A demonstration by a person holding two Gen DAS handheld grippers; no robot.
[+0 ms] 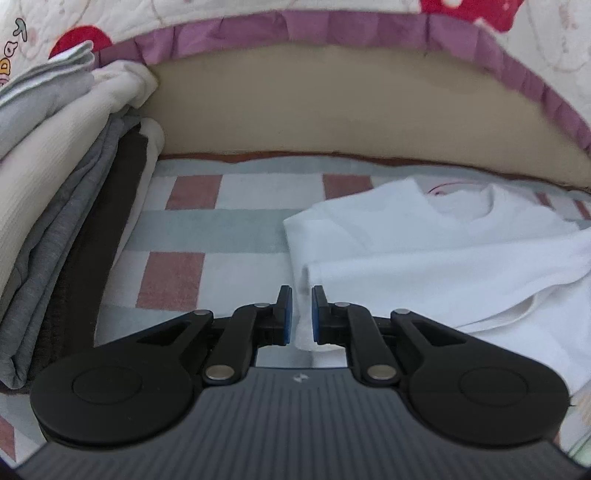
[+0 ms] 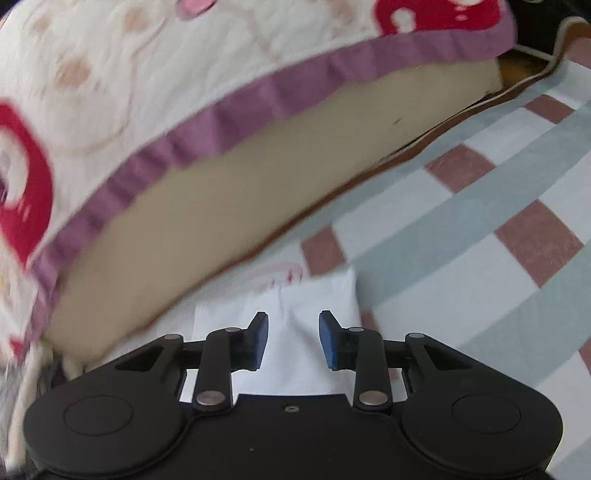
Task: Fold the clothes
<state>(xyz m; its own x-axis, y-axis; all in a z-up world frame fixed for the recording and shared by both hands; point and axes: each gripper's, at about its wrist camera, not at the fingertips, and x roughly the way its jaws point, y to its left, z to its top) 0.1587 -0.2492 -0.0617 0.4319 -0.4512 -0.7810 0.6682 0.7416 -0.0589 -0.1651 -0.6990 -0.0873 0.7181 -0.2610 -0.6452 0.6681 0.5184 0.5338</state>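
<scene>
White shirt (image 1: 443,251) lies partly folded on the checked blanket (image 1: 236,192), sleeve turned in; we judge more folds remain. Our left gripper (image 1: 302,314) stands slightly parted around its near corner, right gripper (image 2: 293,339) half open over cloth, neither gripping. Left of the shirt, 1 folded stack (image 1: 55,184); beyond, a cushion (image 1: 332,110) hems us in

Very little can be read here. On the white quilted bedcover with red patches and a purple frilled edge (image 1: 44,22), at the far left of the left wrist view, a few printed letters run sideways; they look like "a" and "y", perhaps the end of a word, but the rest is cut off. The grey ribbed gripper body (image 1: 301,406) carries a small pale logo mark, too tiny to make out.
</scene>
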